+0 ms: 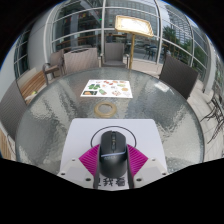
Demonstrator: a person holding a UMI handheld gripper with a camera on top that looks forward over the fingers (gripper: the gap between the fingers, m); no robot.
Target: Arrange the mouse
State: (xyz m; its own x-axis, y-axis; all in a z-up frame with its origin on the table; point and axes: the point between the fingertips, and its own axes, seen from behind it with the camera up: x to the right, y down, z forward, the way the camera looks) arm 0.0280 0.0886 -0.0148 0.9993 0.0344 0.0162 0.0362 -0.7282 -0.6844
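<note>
Squarely between the two fingers sat the mouse [110, 151], on a white mat [85, 135].

Its long axis ran straight ahead, in line with the fingers, its rounded back nearest the camera and its nose pointing away across the round glass table [60, 105]. The gripper [111, 168] was low and level over the mat's near edge, aimed across the table toward a printed sheet [106, 88] lying well beyond the mouse. Both pink pads [89, 162] flanked the mouse closely; whether they actually pressed on it or left a thin gap at each side could not be told. The mouse rested on the mat either way. As a judgement, the coming move turned on that alignment: a straight squeeze across the mouse's narrow width would hold it without any twist of the wrist.
</note>
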